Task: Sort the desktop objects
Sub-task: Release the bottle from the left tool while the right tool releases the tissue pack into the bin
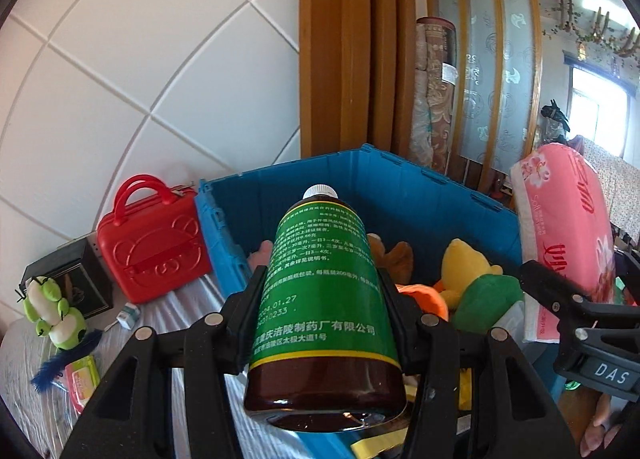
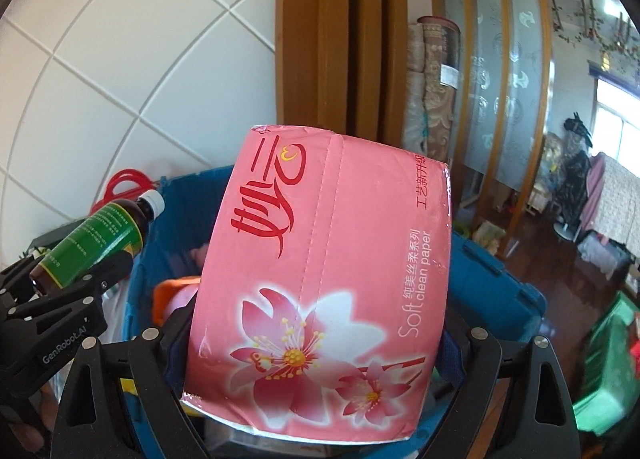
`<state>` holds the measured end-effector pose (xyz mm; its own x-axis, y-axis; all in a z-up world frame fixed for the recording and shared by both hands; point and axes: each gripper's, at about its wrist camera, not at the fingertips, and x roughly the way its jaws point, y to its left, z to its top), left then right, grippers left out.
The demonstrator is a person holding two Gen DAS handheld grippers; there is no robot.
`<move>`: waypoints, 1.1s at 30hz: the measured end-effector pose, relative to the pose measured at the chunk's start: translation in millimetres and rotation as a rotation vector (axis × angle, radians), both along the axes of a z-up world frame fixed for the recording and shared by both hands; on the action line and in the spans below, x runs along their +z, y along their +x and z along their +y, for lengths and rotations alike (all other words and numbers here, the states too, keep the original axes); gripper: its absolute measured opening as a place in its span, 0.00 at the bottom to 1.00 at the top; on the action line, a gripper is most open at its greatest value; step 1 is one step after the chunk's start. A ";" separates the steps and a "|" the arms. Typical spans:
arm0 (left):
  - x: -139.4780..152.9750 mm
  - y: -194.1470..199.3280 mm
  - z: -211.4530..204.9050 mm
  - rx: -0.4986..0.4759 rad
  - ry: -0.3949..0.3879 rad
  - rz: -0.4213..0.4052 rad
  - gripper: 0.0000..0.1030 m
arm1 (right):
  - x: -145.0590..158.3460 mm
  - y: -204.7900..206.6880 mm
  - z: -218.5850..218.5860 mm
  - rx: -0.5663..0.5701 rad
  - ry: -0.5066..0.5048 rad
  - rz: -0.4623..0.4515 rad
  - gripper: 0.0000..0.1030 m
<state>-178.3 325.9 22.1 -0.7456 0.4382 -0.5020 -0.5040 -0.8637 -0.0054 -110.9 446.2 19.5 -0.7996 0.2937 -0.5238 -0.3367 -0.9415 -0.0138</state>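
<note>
Left gripper (image 1: 320, 287) squeezes a smooth brown medicine bottle (image 1: 320, 299) w/ shiny green label & white ribbed cap, over the hard blue plastic crate (image 1: 400, 195). Right gripper (image 2: 316, 343) clamps a soft pink tissue pack (image 2: 320, 279), crinkly wrap, above the crate too

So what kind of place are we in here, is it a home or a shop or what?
Most likely a lived-in home, perhaps a living room. A wooden slatted screen with frosted glass divides the room, rolled rugs lean against it, and a blue crate of soft toys sits on a table beside a red toy case.
</note>
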 end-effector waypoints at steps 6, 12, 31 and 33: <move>-3.2 1.3 36.7 -0.047 -0.036 -0.014 0.50 | -15.1 -2.7 34.5 -0.011 -0.017 -0.028 0.91; -8.7 -4.4 49.2 -0.032 -0.097 -0.042 0.74 | -24.6 -10.2 51.1 -0.022 -0.028 -0.053 1.00; -0.6 9.4 -25.7 0.034 -0.017 -0.058 0.82 | -9.6 13.4 16.0 0.013 -0.022 -0.046 1.00; 0.9 12.0 -41.3 0.053 -0.004 -0.055 0.82 | -4.6 15.5 3.5 0.026 -0.004 -0.038 1.00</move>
<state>-166.2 284.6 23.0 -0.7387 0.3969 -0.5448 -0.4567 -0.8891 -0.0285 -95.4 449.7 14.9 -0.7866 0.2709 -0.5550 -0.3118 -0.9499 -0.0217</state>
